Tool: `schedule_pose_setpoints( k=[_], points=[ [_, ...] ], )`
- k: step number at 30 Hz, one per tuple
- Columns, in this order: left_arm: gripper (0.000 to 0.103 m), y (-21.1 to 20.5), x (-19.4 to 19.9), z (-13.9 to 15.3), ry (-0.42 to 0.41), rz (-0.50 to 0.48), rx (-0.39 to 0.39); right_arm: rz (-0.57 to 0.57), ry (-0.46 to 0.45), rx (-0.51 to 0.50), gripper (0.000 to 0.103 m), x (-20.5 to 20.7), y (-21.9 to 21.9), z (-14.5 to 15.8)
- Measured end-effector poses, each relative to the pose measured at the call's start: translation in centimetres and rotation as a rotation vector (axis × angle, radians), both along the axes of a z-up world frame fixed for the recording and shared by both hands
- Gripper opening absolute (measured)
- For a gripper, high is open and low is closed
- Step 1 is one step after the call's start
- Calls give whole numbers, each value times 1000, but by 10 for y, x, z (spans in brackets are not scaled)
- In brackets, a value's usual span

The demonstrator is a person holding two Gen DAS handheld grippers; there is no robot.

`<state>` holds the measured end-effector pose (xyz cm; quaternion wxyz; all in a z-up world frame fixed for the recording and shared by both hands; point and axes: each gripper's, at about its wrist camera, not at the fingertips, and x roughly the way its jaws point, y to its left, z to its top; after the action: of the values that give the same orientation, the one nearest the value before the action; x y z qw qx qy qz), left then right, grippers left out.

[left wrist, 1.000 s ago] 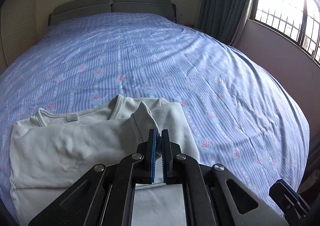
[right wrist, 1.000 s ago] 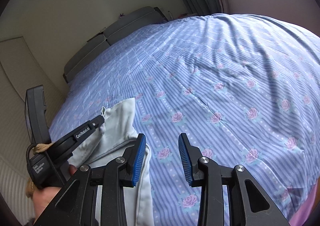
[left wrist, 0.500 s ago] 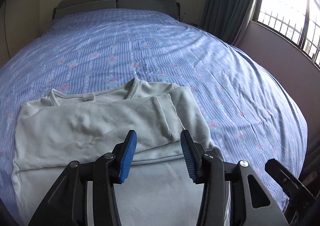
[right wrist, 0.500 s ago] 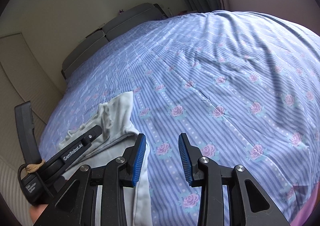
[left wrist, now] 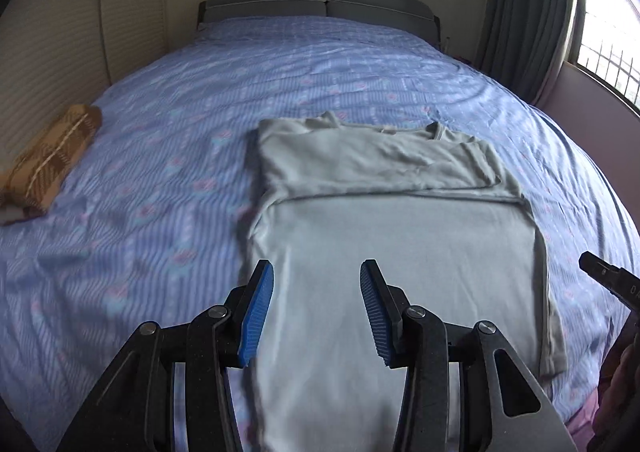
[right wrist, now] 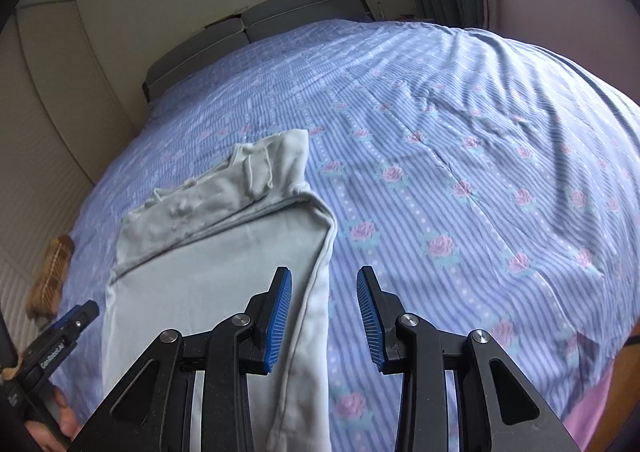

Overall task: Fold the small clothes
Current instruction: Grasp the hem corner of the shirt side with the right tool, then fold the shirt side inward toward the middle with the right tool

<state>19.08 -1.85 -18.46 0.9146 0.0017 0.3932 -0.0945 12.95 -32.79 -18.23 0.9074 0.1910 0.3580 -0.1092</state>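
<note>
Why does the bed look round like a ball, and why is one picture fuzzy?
Both wrist views use fisheye lenses, which bend the bed into a dome. The left wrist view is smeared on the sheet and brown cloth; its window glares white. The right wrist view shows roses sharply.

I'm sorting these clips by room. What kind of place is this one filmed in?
Most likely a home bedroom: a wide bed under a blue striped, rose-print sheet, a grey padded headboard against the wall, and dark curtains beside a barred window. A pale grey shirt lies on the bed.
</note>
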Motion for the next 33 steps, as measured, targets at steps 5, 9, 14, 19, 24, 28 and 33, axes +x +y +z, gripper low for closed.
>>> schedule_pose_setpoints(
  k=[5,9,14,19,24,28,33],
  points=[
    [44,22,-56,-18,35,47,-1,49,71,-73,51,-41,32,-6],
    [44,34,-83,-31,36,84,-9,93,107,-174,52,-59,59,-13],
    [44,45,-91,-41,34,106,-34,158,117,-421,51,-65,99,-24],
    [44,48,-91,-49,36,104,-58,211,122,-593,51,-60,129,-34],
    [44,48,-87,-55,50,99,-74,242,182,-645,42,-51,136,-52],
    [44,44,-88,-59,59,87,-69,209,231,-563,21,-46,118,-59],
    [40,43,-88,-61,67,90,-61,108,184,-431,11,-53,86,-45]
  ],
)
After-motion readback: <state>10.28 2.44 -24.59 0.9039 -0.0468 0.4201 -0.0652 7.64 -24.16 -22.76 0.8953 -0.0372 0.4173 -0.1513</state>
